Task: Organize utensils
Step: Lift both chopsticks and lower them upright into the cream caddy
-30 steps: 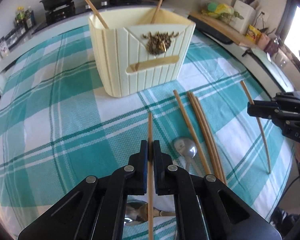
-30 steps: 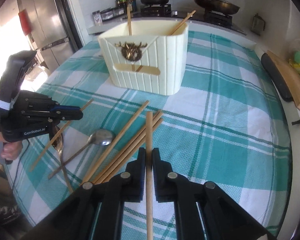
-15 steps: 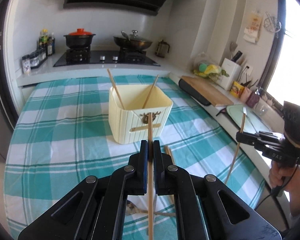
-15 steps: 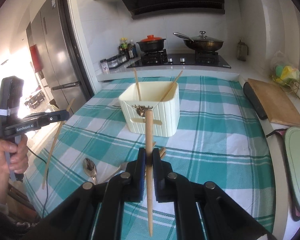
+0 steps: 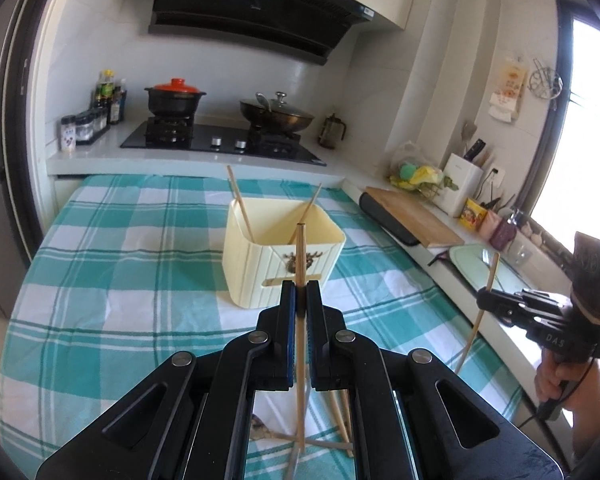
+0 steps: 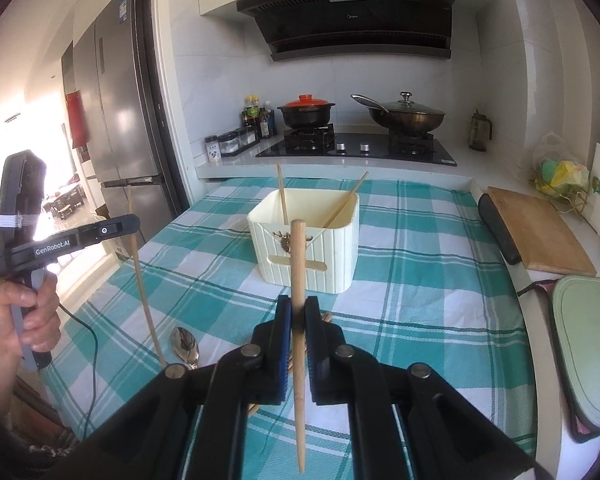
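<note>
My left gripper (image 5: pixel 300 292) is shut on a wooden chopstick (image 5: pixel 300 256), held upright above the checked tablecloth. My right gripper (image 6: pixel 298 308) is shut on a second chopstick (image 6: pixel 298 256), also upright. Each shows in the other's view: the right gripper (image 5: pixel 485 300) with its stick at the table's right side, the left gripper (image 6: pixel 134 224) with its stick (image 6: pixel 144 292) at the left. The cream utensil holder (image 5: pixel 260 272) (image 6: pixel 332 256) stands ahead of both, with two chopsticks leaning inside. Loose chopsticks (image 5: pixel 340 420) and a spoon (image 6: pixel 185 342) lie on the cloth beneath the grippers.
Behind the table a hob carries a red-lidded pot (image 6: pixel 307 110) and a lidded pan (image 6: pixel 406 114). A wooden cutting board (image 6: pixel 540 232) and a green tray (image 6: pixel 580 352) with a fork sit on the right counter. A steel fridge (image 6: pixel 120 120) stands at the left.
Both grippers have risen from the table and tilted upward, each lifting its chopstick off the cloth. The holder now sits farther off and lower in both views.
</note>
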A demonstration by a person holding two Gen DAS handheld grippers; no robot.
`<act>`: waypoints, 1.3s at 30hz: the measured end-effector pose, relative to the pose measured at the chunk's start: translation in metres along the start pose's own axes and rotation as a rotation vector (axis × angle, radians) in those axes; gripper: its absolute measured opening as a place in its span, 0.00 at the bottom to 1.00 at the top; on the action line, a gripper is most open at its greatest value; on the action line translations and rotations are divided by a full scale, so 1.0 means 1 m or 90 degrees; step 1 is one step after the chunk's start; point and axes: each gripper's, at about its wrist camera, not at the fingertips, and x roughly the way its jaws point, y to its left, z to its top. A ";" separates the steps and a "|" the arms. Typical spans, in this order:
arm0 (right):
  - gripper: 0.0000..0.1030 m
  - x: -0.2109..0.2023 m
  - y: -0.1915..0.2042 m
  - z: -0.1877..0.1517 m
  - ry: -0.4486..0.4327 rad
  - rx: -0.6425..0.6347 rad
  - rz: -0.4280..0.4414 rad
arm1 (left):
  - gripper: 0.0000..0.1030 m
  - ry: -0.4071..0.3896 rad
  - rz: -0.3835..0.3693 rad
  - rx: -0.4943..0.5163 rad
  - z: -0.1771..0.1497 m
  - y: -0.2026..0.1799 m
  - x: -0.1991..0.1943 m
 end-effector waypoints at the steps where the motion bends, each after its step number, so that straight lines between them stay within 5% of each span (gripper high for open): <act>1: 0.07 0.000 0.000 0.000 0.000 0.000 -0.001 | 0.03 0.000 0.000 -0.001 0.000 0.001 0.000; 30: 0.07 0.013 -0.009 0.029 -0.027 0.040 0.010 | 0.02 -0.037 0.002 -0.008 0.037 -0.001 -0.016; 39: 0.07 0.026 -0.024 0.091 -0.063 0.028 0.003 | 0.02 -0.076 -0.016 -0.016 0.098 0.000 -0.009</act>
